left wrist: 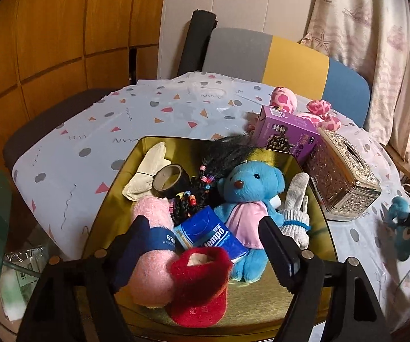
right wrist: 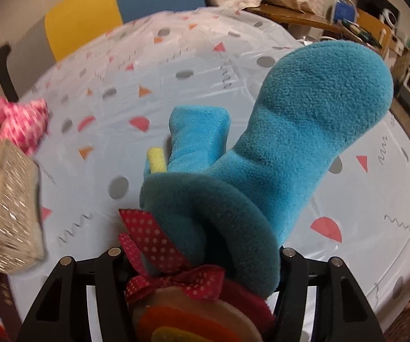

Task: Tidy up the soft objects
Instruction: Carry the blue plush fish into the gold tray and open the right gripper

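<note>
Left gripper (left wrist: 202, 245) hovers low over the gold tray (left wrist: 316, 219), fingers spread wide, nothing between them. Under it: pink rolled towel (left wrist: 150, 268) with a navy band, red slipper (left wrist: 202, 282) and a blue tissue pack (left wrist: 210, 235). The blue teddy (left wrist: 247, 202) sits centre frame, with a white glove (left wrist: 296, 208) beside it at right.

Right gripper (right wrist: 202, 259) is clamped on a teal plush toy (right wrist: 262, 154). The grip looks to be low, near its red polka-dot bow (right wrist: 159, 245); the fingertips are hidden by fabric, so I can't confirm how much material is pinched. The toy's body sticks up and forward over the patterned tablecloth (right wrist: 90, 131).

Risks I see:
- The plush is top-heavy beyond the pinch. A fast swing could let it slip or rotate out.
- The right view is blurred at left, so I'm likely in motion. The ornate tissue box (right wrist: 8, 208) sits near the lower-left path and could get clipped.
- The tray is already crowded. Dropping the plush there may push the slipper or towel over the near rim.
- If I close the left gripper here, I'd probably grab towel and slipper together.
- The tape roll (left wrist: 170, 181) and beaded braids (left wrist: 196, 193) could snag a finger.
</note>
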Demonstrator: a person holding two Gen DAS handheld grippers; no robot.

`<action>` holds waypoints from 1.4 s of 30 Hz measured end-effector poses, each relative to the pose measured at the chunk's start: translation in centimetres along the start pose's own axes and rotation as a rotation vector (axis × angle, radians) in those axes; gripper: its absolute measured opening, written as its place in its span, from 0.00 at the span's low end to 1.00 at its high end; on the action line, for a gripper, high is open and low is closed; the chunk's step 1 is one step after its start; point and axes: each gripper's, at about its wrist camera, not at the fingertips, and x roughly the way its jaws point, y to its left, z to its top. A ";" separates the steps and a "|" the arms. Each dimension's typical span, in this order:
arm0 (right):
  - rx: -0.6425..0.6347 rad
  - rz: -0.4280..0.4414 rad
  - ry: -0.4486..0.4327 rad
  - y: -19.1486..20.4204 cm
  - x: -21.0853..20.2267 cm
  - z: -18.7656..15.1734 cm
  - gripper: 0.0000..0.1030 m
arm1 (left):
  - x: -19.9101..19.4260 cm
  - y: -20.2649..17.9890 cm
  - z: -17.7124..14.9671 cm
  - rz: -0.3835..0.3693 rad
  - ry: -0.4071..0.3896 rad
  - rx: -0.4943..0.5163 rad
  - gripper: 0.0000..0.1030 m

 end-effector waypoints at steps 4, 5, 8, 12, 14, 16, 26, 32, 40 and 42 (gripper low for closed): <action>0.034 0.075 -0.064 -0.3 -3.0 -0.2 0.61 | 0.0 0.1 -0.1 0.006 -0.001 0.002 0.77; 0.029 0.091 -0.078 -0.1 -3.7 -0.4 0.61 | 0.0 0.1 -0.2 0.008 -0.001 0.003 0.77; -0.003 0.148 -0.136 1.0 -6.7 -0.9 0.61 | 0.1 0.1 -0.4 0.013 0.001 0.001 0.77; -0.072 0.262 -0.231 4.4 -11.7 -1.5 0.61 | 0.2 0.2 -0.5 0.021 0.005 0.004 0.77; -0.126 0.322 -0.262 6.6 -13.7 -1.9 0.61 | 0.1 0.3 -0.6 0.025 0.005 0.002 0.77; -0.216 0.390 -0.291 9.8 -15.8 -2.8 0.61 | 0.2 0.5 -0.6 0.031 0.005 -0.006 0.78; -0.619 0.692 -0.191 27.6 -18.0 -12.1 0.61 | -1.1 4.6 0.6 0.109 -0.055 -0.110 0.79; -0.758 0.671 -0.065 34.7 -12.3 -17.5 0.61 | -1.2 7.5 0.5 0.159 -0.053 -0.176 0.80; -0.818 0.571 0.064 37.9 -4.5 -20.6 0.67 | -0.5 7.3 0.0 0.149 -0.033 -0.160 0.82; -0.794 0.583 0.087 37.6 -4.4 -20.0 0.68 | -0.6 7.0 0.0 0.147 -0.034 -0.148 0.85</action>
